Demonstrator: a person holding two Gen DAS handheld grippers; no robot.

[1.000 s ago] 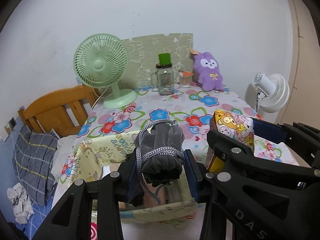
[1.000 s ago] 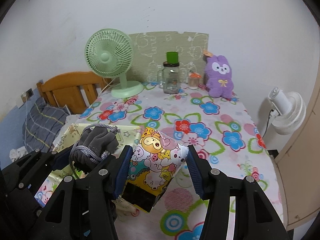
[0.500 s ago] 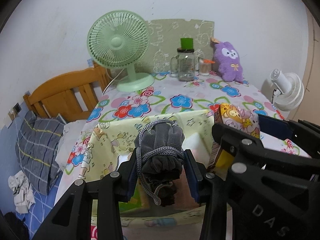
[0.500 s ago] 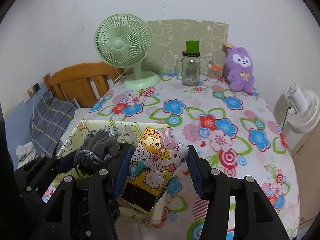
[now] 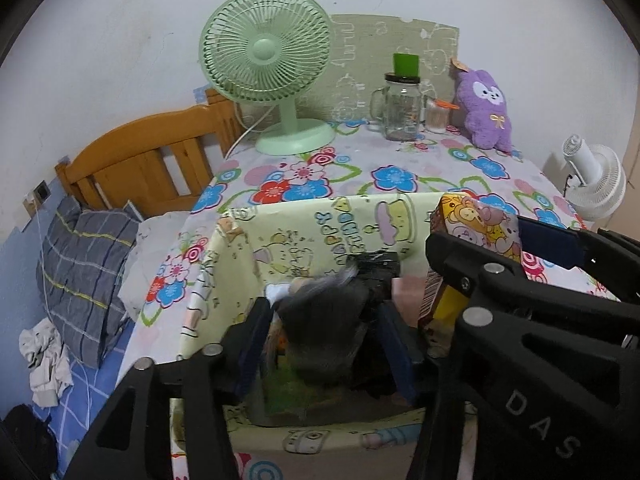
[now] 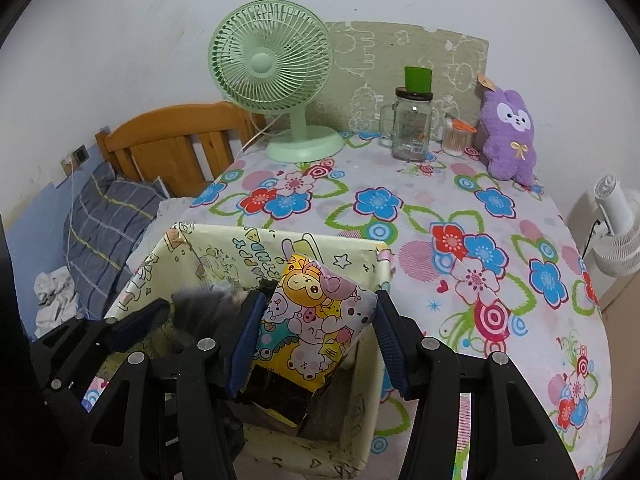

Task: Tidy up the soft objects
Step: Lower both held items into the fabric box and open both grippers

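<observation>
My left gripper [image 5: 320,340] stands open over the pale yellow fabric storage box [image 5: 236,264]. The grey gloves [image 5: 320,320], blurred, are dropping between its jaws into the box. My right gripper [image 6: 316,336] is shut on a cartoon-print cushion [image 6: 316,316] and holds it over the box's right half [image 6: 352,248]. The cushion also shows in the left wrist view [image 5: 476,228], and the blurred gloves show in the right wrist view [image 6: 204,304]. A purple plush rabbit [image 6: 510,136] sits at the table's far right corner.
On the floral tablecloth [image 6: 460,240] stand a green desk fan [image 6: 280,80], a glass jar mug with green lid [image 6: 412,120] and a small cotton-swab pot [image 6: 456,138]. A wooden bed headboard [image 5: 152,160] and pillow lie left; a white fan [image 6: 616,224] stands right.
Both grippers moved forward and down over the box. My left gripper opened and the gloves slipped out, falling into the box. The right gripper still grips the cushion.
</observation>
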